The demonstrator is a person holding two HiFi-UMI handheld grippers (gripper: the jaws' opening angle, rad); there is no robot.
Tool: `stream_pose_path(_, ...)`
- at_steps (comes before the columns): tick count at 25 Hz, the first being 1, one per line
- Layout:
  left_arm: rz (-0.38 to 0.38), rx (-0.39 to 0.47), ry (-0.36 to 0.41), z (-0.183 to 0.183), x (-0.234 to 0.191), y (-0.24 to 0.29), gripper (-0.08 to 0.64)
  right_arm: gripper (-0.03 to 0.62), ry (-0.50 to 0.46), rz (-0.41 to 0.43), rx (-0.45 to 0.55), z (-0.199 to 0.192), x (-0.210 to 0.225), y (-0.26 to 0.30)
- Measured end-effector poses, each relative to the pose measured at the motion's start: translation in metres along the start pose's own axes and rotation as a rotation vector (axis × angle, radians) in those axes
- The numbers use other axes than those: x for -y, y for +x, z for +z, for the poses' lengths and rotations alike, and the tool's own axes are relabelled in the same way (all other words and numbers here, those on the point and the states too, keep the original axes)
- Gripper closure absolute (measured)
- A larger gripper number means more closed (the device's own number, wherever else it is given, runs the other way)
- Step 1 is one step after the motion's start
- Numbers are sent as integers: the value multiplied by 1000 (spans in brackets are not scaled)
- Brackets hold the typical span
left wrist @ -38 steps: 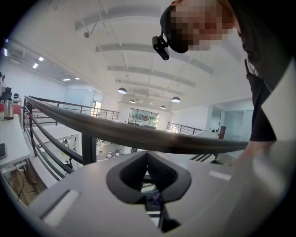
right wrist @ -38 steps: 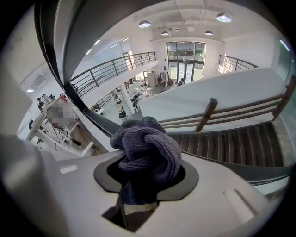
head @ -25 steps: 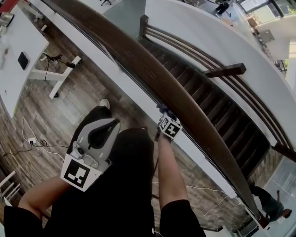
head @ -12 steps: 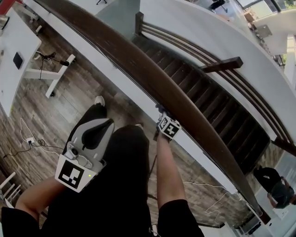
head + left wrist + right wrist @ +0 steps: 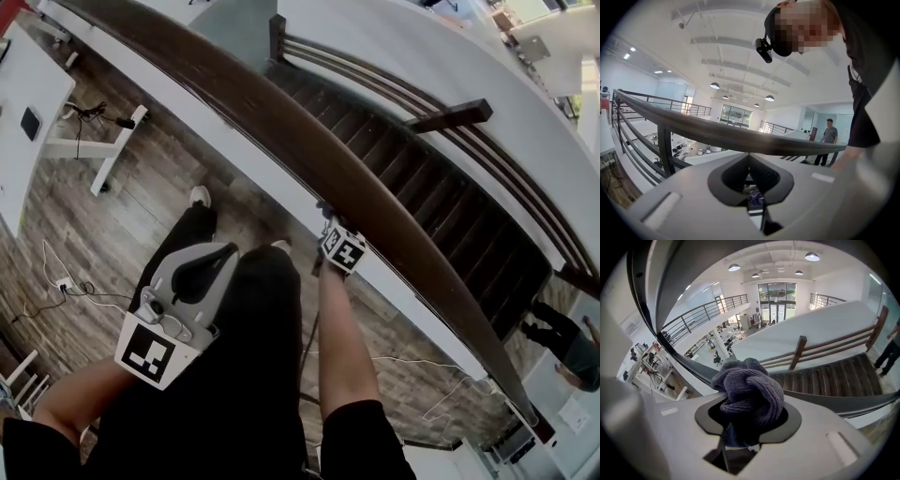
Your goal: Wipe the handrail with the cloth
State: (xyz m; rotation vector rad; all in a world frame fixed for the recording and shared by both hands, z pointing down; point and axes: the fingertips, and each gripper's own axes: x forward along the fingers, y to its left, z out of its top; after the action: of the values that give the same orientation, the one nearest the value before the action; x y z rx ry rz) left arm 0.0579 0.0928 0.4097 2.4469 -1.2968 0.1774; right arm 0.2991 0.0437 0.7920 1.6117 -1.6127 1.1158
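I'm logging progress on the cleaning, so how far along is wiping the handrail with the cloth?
Done: the cloth is clamped in the right gripper. In hand: that gripper is at the near edge of the handrail, midway along the visible stretch; the left gripper is shut, empty, held low. Left: the rail shows no wiped mark, so coverage can't be judged; long stretches run both sides of the cloth.
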Motion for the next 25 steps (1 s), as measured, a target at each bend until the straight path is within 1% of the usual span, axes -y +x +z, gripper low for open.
stream_pose_path(3,-14,-23,14,0,0,1,560,439,43,58,31,4,-16,-4)
stream_pose_path(5,-33,-21,17,2,0,2,560,439,34,75,48,4,-26,-11)
stream_pose_path(8,-63,-28,6,3,-2,1,560,439,33,70,66,1,-37,-28)
stream_pose_path(12,-119,1,22,14,-13,5,560,439,91,52,131,16,-53,-66)
stream_pose_path(15,-144,11,11,25,-21,10,560,437,124,53,178,27,-67,-100)
stream_pose_path(17,-157,23,19,32,-27,10,560,437,134,54,212,31,-76,-121)
stream_pose_path(22,-189,59,69,47,-42,13,560,437,67,36,312,46,-92,-177)
stream_pose_path(25,-199,89,114,59,-48,17,560,437,25,58,355,50,-111,-213)
